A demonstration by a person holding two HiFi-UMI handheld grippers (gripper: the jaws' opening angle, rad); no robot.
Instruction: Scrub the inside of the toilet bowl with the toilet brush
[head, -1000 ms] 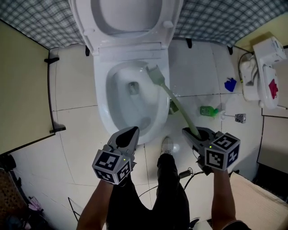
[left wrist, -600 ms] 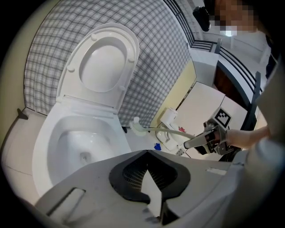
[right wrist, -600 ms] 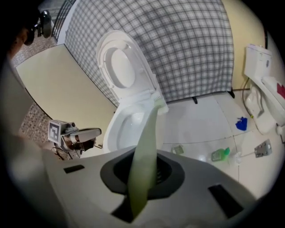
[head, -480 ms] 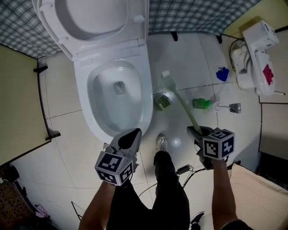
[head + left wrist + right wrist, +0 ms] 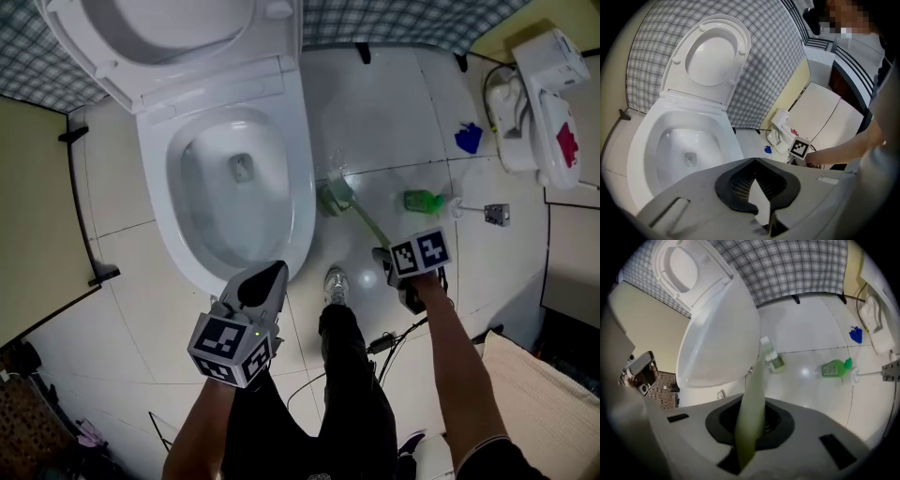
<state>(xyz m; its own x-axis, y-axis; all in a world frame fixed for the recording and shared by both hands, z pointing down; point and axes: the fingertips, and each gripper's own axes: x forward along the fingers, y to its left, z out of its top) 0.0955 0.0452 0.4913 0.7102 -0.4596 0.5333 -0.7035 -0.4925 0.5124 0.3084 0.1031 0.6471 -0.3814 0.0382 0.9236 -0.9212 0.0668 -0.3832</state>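
Down on the tiled floor, just beside the toilet bowl [image 5: 159, 225], the toilet brush [image 5: 366, 223] has its head by a small green holder [image 5: 328, 200]. My right gripper [image 5: 382, 255] is clenched on its green handle. My left gripper [image 5: 270, 276] hovers over the bowl's front rim, jaws together, empty.

Floor [image 5: 394, 103]: green bottle [image 5: 424, 201] lying toward right edge; blue scrap [image 5: 469, 139] nearer back edge; white unit [image 5: 544, 103] at back-right corner.
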